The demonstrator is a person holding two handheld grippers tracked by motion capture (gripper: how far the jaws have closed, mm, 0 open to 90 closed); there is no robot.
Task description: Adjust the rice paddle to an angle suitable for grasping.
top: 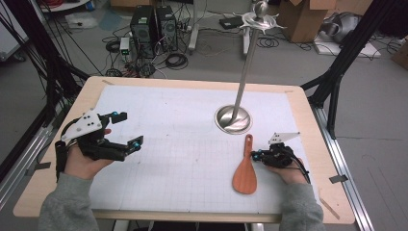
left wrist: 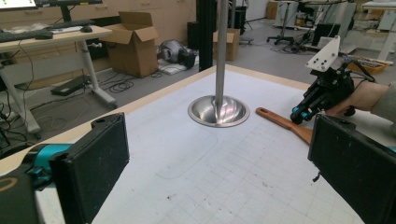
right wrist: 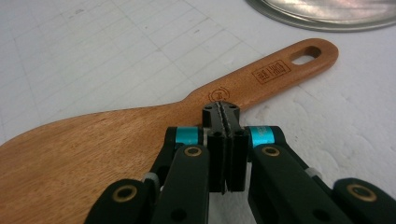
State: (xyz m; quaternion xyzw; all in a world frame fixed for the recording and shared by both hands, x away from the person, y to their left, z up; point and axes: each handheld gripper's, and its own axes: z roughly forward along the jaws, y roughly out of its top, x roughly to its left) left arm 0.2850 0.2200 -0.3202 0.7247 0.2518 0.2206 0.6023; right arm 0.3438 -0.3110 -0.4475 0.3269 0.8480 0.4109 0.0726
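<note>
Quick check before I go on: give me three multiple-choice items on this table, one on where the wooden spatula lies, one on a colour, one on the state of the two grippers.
1. Where does the wooden spatula lie?
A. Near the right gripper, just in front of the stand's round metal base
B. Under the left gripper
C. On the floor

2. What colour are the accents on the gripper jaws?
A. Red
B. Teal
C. Yellow

3. How do the jaws stand?
A. Both open
B. Left shut, right open
C. Left open, right shut

Answers:
1 A: in the high view it lies beside the right gripper, its handle pointing at the stand's base.
2 B: teal bands show in all views.
3 C: the left gripper has its jaws wide apart; the right gripper's are pressed together, at the spatula's neck.
</note>
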